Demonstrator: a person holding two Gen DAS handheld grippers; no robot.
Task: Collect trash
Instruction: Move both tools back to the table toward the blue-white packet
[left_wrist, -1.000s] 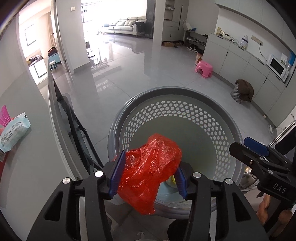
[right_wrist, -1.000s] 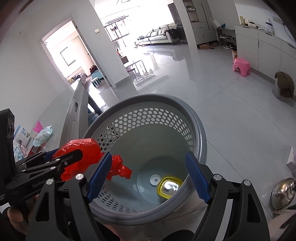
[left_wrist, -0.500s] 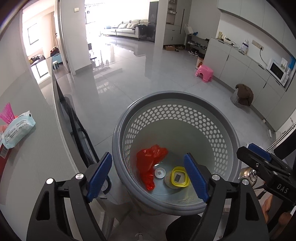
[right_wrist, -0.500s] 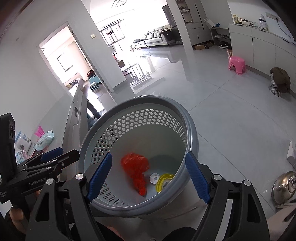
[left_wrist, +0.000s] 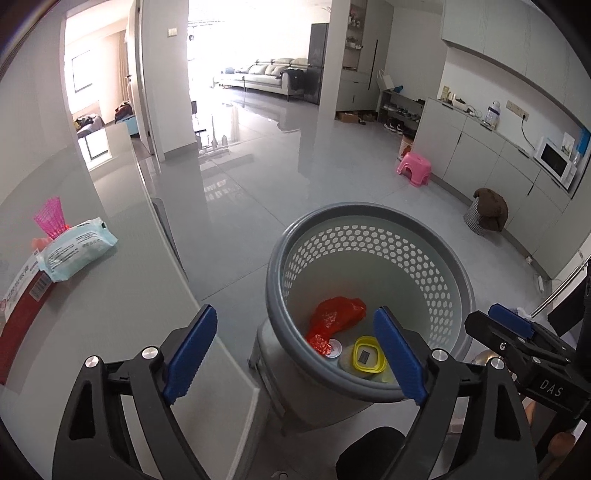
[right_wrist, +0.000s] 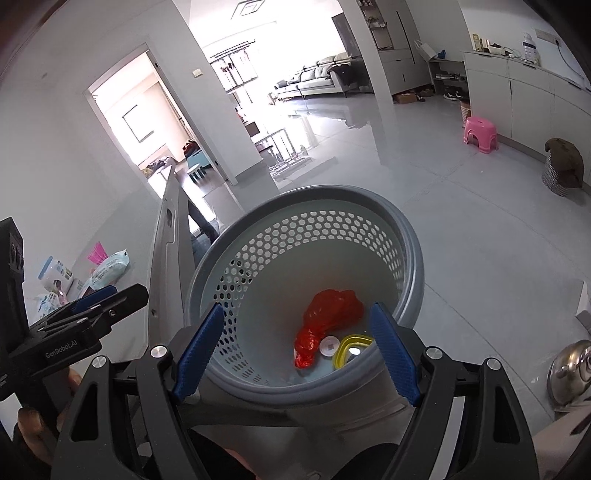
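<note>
A grey perforated basket (left_wrist: 458, 266) (right_wrist: 410, 236) stands below the table edge. A crumpled red plastic bag (left_wrist: 336, 314) (right_wrist: 328, 312) lies on its bottom beside a yellow-rimmed lid (left_wrist: 369, 356) (right_wrist: 349, 345) and a small white cap (left_wrist: 334, 349) (right_wrist: 330, 345). My left gripper (left_wrist: 295, 354) is open and empty, above the basket's left rim and the table corner. My right gripper (right_wrist: 295, 350) is open and empty above the basket's near rim. Each gripper shows at the other view's edge.
A wet-wipes pack (left_wrist: 75, 247) (right_wrist: 109, 267), a pink cup (left_wrist: 50, 218) and a red box (left_wrist: 22, 299) lie on the grey table (left_wrist: 122, 314) at left. A pink stool (left_wrist: 413, 168) and a covered basket (left_wrist: 487, 214) stand on the floor. A metal kettle (right_wrist: 570, 371) sits at right.
My left gripper opened and dropped the red bag into the basket, where it now lies settled. The left gripper has since shifted left toward the table; the right stayed open over the basket.
</note>
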